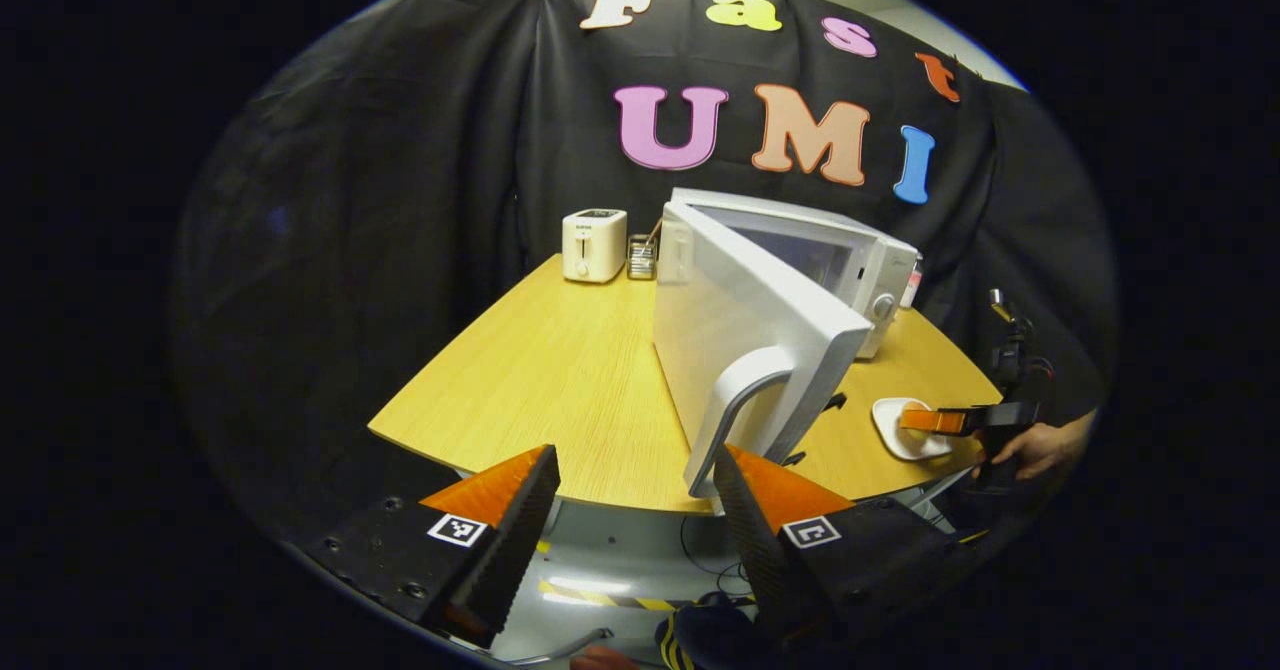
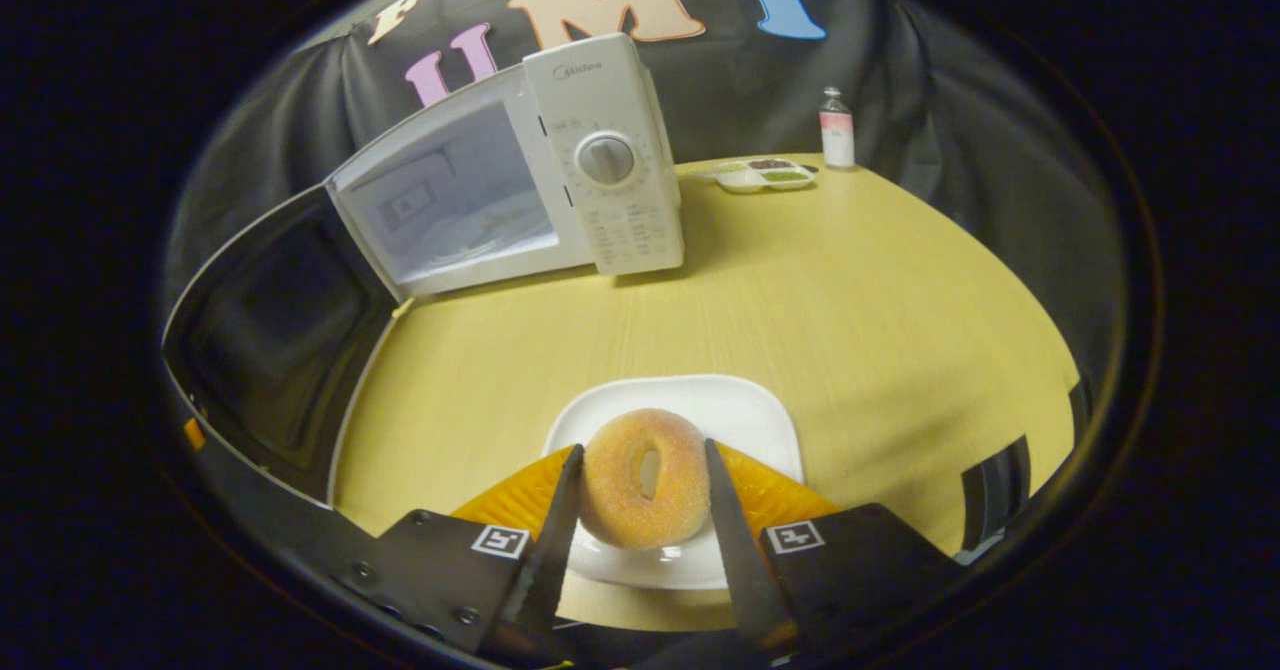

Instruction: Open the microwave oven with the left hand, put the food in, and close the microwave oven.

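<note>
Microwave open, cavity bare — right gripper pinches doughnut on plate; left gripper spread.

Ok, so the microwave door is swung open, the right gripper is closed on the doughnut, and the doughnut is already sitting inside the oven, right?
Not quite. The microwave door is open and the right gripper has both fingers against the doughnut, but the doughnut is not in the oven: the right gripper view shows it on the white plate on the table, in front of the microwave.
</note>
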Demonstrator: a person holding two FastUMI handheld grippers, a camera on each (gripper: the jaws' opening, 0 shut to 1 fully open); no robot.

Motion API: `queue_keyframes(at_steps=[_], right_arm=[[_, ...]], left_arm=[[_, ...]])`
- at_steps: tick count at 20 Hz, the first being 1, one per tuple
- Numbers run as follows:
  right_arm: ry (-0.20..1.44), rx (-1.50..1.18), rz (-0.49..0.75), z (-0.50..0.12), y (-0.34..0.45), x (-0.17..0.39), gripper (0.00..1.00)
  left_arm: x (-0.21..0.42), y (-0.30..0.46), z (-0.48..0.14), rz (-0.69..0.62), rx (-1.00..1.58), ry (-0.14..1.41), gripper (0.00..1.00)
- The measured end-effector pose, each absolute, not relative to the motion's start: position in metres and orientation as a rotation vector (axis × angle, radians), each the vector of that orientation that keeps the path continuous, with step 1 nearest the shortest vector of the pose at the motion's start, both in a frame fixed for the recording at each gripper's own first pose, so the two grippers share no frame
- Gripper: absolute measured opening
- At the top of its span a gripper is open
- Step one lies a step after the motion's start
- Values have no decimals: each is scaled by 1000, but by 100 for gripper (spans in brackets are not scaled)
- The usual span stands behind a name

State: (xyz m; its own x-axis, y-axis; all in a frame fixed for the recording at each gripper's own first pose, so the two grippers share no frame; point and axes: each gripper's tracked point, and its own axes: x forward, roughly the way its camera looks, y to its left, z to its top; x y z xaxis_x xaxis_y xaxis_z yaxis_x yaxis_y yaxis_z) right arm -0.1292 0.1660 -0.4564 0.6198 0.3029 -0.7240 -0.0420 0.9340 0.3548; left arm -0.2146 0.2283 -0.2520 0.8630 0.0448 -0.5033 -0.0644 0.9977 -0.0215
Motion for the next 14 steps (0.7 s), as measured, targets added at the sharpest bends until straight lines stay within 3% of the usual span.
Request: queue_keyframes(at_steps=[4, 5, 6, 8, 10, 11, 14], right_arm=[[889, 439, 254, -431, 204, -111, 65], [887, 458, 270, -423, 214, -105, 71], [875, 477, 281, -416, 222, -96, 65], [860, 526, 290, -405, 240, -76, 65], [840, 600, 285, -394, 261, -54, 65], [825, 637, 285, -389, 272, -44, 65], [769, 763, 275, -375, 310, -11, 64]], left_arm=[[-195, 214, -200, 48, -18, 415, 92], [-190, 208, -184, 45, -33, 382, 92], [-186, 202, -170, 40, -42, 351, 92], [-178, 190, -148, 32, -31, 302, 93], [-176, 178, -135, 12, -12, 287, 91], [-177, 172, -134, 3, -4, 291, 95], [-180, 153, -123, -10, 5, 296, 95]])
